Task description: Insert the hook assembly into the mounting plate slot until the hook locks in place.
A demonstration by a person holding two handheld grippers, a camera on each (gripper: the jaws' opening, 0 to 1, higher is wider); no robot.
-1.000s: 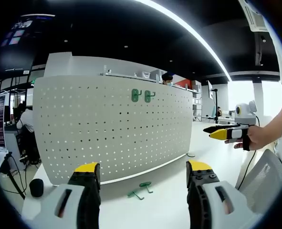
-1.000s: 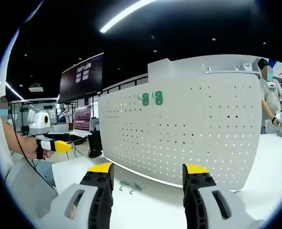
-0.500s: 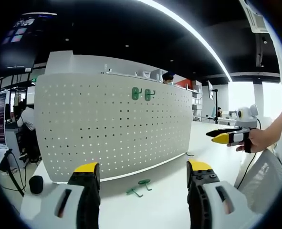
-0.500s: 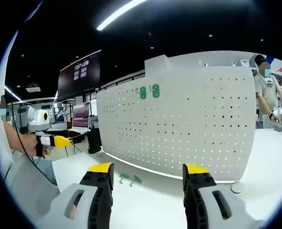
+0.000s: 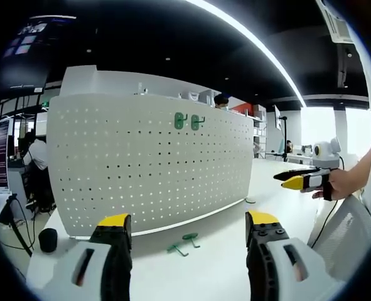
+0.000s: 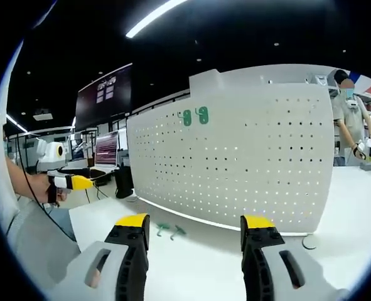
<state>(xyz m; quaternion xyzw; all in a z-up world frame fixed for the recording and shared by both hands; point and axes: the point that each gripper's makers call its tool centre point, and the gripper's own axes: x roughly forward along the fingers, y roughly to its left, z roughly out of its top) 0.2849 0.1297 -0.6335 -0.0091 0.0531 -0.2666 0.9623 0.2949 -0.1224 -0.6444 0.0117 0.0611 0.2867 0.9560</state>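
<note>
Straight ahead along our left gripper (image 5: 184, 231), in the left gripper view, the white perforated mounting plate (image 5: 110, 175) stands upright on the white table (image 5: 210, 276). Our jaws stand wide apart with nothing between them. Two green hooks already hang side by side on the plate at about 12 o'clock, the mounted hooks (image 5: 188, 121). Two more, the loose hooks (image 5: 183, 243), lie on the table just in front of the plate's lower edge, between our jaw tips and a little beyond them. At 3 o'clock our right gripper (image 5: 295, 180) hovers in a hand (image 5: 339, 183), well apart from the plate. A small dark cup (image 5: 48, 240) sits at 8 o'clock near the plate's end.

Turning to the right gripper view, our right gripper (image 6: 195, 231) is likewise spread wide and holds nothing. The mounting plate (image 6: 254, 169) spans the middle, with the mounted hooks (image 6: 194, 116) at 11 o'clock, high up. The loose hooks (image 6: 170, 231) lie on the table (image 6: 198, 269) at 7 o'clock, just beside our left jaw tip. At 9 o'clock our left gripper (image 6: 78, 182) is held well away from the work. A person (image 6: 351, 135) stands behind the plate at 3 o'clock.

We judge two hooks done and two left; neither loose hook is picked up yet, so the next grasp and insertion are still to come.
</note>
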